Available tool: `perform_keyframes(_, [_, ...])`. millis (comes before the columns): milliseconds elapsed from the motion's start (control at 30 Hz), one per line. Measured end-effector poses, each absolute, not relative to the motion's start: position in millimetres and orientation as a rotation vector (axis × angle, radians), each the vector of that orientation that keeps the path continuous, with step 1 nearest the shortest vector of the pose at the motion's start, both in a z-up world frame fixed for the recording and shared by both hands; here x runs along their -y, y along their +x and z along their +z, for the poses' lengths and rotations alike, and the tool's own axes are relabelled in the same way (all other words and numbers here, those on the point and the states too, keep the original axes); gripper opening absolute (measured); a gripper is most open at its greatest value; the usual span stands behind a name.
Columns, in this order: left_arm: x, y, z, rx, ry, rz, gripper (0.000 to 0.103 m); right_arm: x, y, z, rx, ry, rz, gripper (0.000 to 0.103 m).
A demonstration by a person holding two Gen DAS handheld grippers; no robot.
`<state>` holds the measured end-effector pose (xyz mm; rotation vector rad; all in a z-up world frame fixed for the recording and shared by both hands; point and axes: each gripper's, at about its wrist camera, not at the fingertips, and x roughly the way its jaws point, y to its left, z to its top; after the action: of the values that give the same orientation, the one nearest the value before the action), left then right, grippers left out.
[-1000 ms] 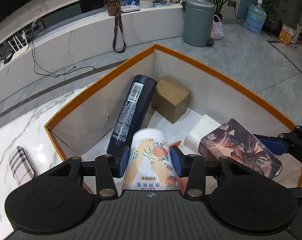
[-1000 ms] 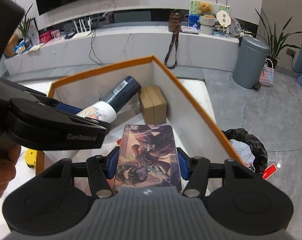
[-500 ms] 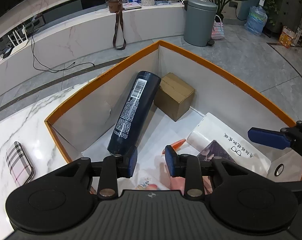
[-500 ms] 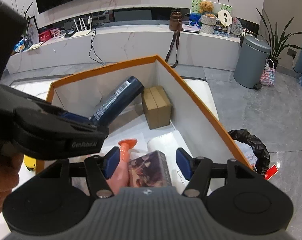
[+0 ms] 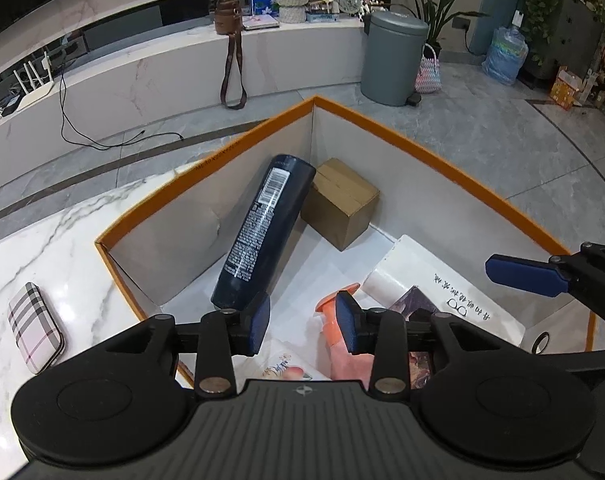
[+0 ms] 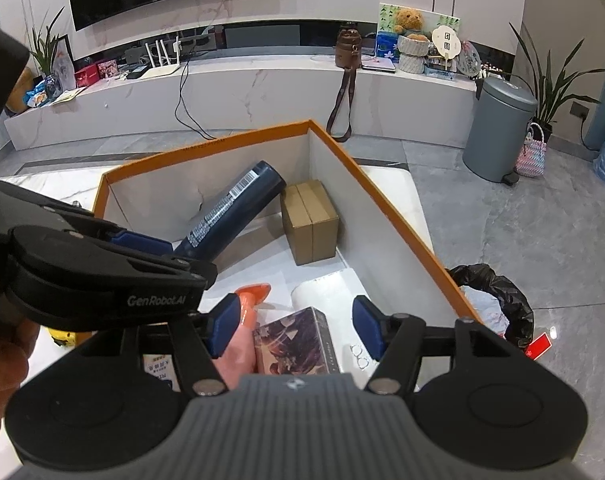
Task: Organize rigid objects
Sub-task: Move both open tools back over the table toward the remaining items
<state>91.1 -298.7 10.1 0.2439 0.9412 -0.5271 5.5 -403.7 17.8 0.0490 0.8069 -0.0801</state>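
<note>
An orange-rimmed box (image 5: 430, 148) (image 6: 366, 168) holds a dark blue bottle (image 5: 262, 232) (image 6: 230, 208), a brown carton (image 5: 342, 204) (image 6: 310, 224), a white roll (image 5: 434, 280), an orange-pink bottle (image 5: 334, 320) (image 6: 242, 324), a patterned card box (image 6: 298, 344) (image 5: 412, 300) and a peach-print cup (image 5: 286, 368). My left gripper (image 5: 304, 326) is open and empty above the cup. My right gripper (image 6: 296, 326) is open and empty above the card box.
A plaid case (image 5: 34, 328) lies on the marble table (image 5: 42, 240) left of the box. A grey bin (image 6: 498, 128) and a black rubbish bag (image 6: 494, 300) stand on the floor to the right. A yellow item (image 6: 62, 336) shows by the left gripper.
Both grippers opened. The left let go of the peach-print cup and the right let go of the card box; both now lie in the box. Both grippers have lifted.
</note>
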Motion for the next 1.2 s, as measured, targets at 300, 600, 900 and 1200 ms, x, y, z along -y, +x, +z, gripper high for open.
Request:
perform_keyframes(300, [272,89,25,-0.895,0.208,-0.497,0.044,389,4,27,-0.789,0.031,-0.064,0.063])
perform_keyframes(600, [221,83,37,-0.849,0.172,-0.454,0.046,370,5,31,-0.777,0.009,-0.041,0.064])
perform_keyframes(900, [161,84,28,-0.878,0.145,-0.375,0.046,344,3,39,-0.721,-0.005,0.014,0.064])
perform_keyframes(1200, [101,82,8,-0.906,0.112,-0.312,0.046,306,-1,45,-0.617,-0.019,0.057,0.064])
